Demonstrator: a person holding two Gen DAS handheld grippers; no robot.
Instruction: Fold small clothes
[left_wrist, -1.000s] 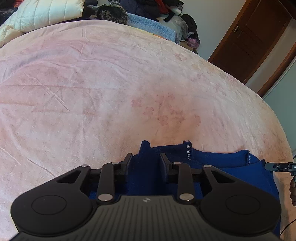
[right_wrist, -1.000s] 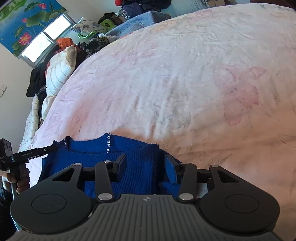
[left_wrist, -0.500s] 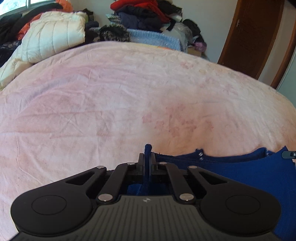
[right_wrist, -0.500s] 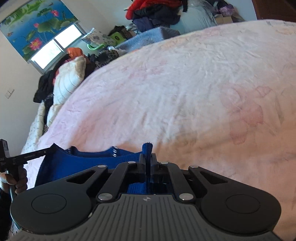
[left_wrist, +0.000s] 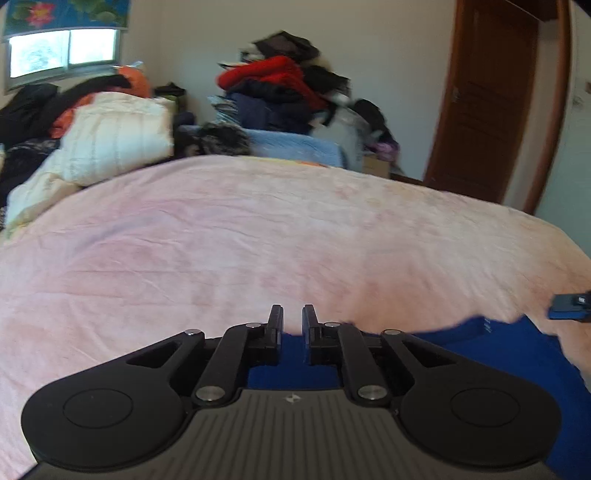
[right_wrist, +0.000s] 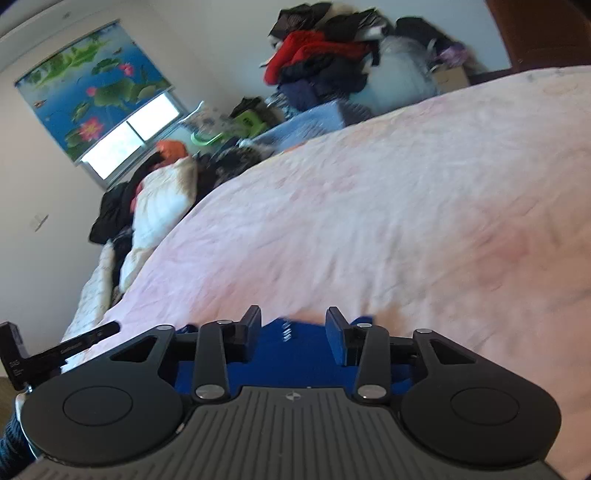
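Garment: blue knit top (right_wrist: 295, 350), lower centre, on pink floral bedspread (left_wrist: 258, 240).
L gripper (left_wrist: 292, 321): narrow gap, empty.
R gripper (right_wrist: 293, 325): wide, empty.
Progress: looks unfinished; top partly hidden, more folds likely.

Your bed (left_wrist: 258, 229): pink floral blanket; blue knit garment (left_wrist: 491, 354) at near edge, cream quilted duvet (left_wrist: 110, 144) at far-left end.

The left hand-held gripper (left_wrist: 292, 317), fingers slightly parted, hovers over a blue garment (left_wrist: 480, 354) on the pink bedspread (left_wrist: 258, 240).
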